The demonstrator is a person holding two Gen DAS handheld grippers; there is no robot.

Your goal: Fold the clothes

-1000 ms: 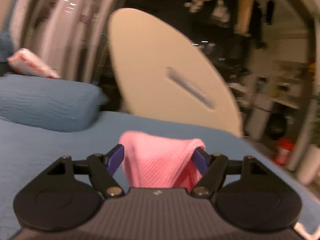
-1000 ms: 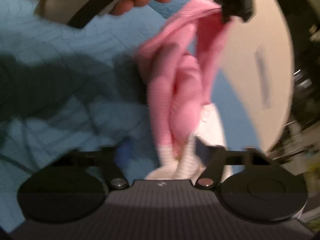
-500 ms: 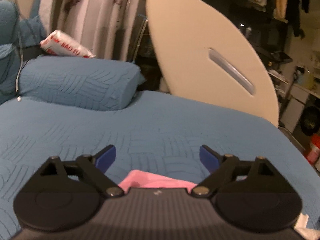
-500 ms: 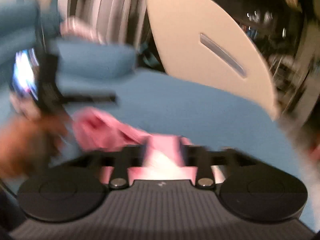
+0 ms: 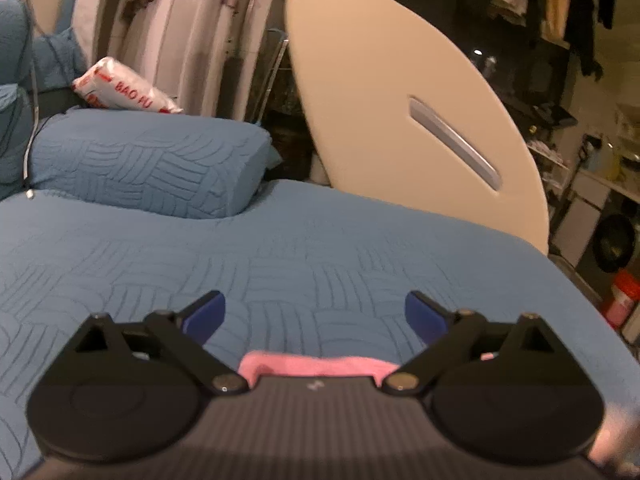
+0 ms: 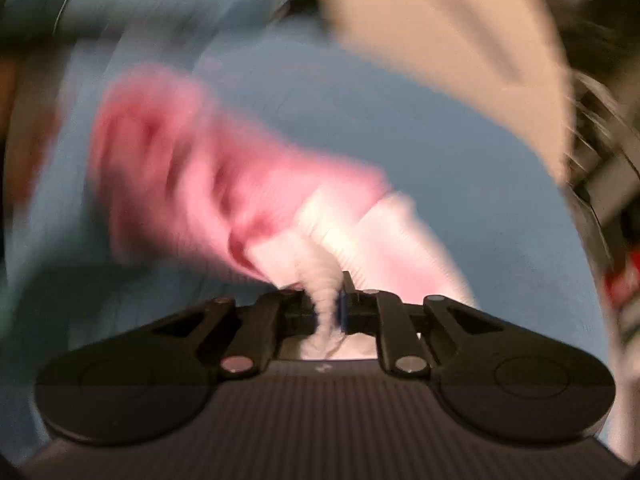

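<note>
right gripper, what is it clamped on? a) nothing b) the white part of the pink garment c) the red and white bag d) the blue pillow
b: in the right wrist view the right gripper has its jaws shut on a bunch of white fabric that runs into the pink garment, over the blue bed cover.

Blue quilted bedspread point(image 5: 320, 264), matching pillow point(image 5: 152, 168), cream oval board point(image 5: 400, 112) leaning behind; dim warm light.

left tool point(image 5: 315, 316) opening, right tool point(image 6: 325, 308) clamped
</note>
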